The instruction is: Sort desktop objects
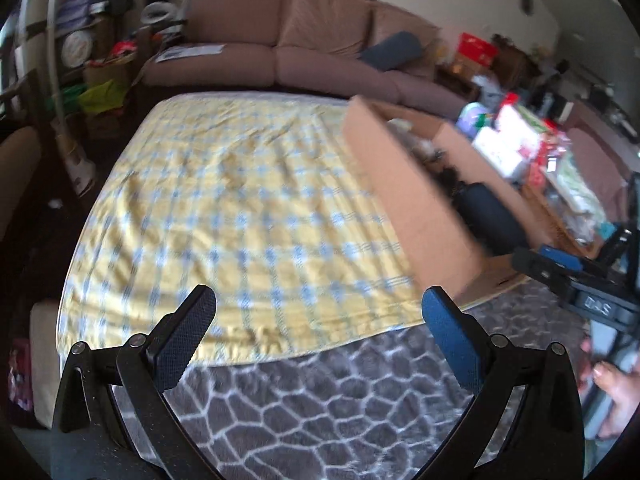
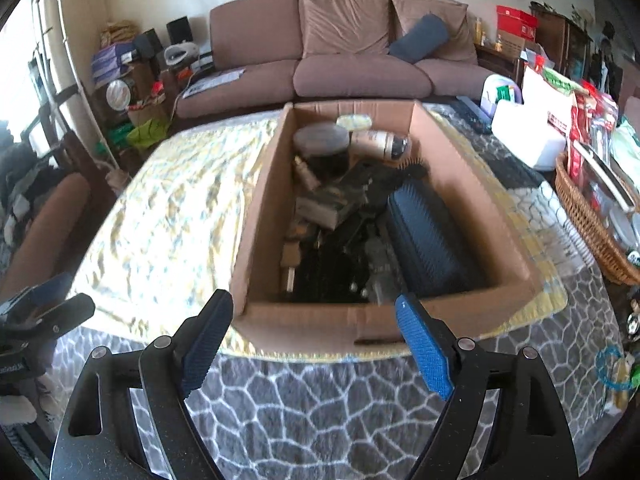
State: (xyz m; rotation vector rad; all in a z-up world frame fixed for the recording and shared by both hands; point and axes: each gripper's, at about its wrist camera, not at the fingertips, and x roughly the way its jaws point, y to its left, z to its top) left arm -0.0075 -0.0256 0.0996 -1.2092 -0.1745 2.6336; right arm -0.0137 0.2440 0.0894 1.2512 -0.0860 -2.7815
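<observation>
Cardboard box [image 2: 360,320] of objects sits just beyond the right gripper's [image 2: 316,340] spread fingers [image 2: 420,344].

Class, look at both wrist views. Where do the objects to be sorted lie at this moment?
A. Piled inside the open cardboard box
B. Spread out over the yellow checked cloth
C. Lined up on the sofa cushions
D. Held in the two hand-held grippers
A: the cardboard box is packed with items such as a dark ribbed case, while the yellow checked cloth beside it lies bare and the left hand-held gripper and right hand-held gripper are open.
</observation>
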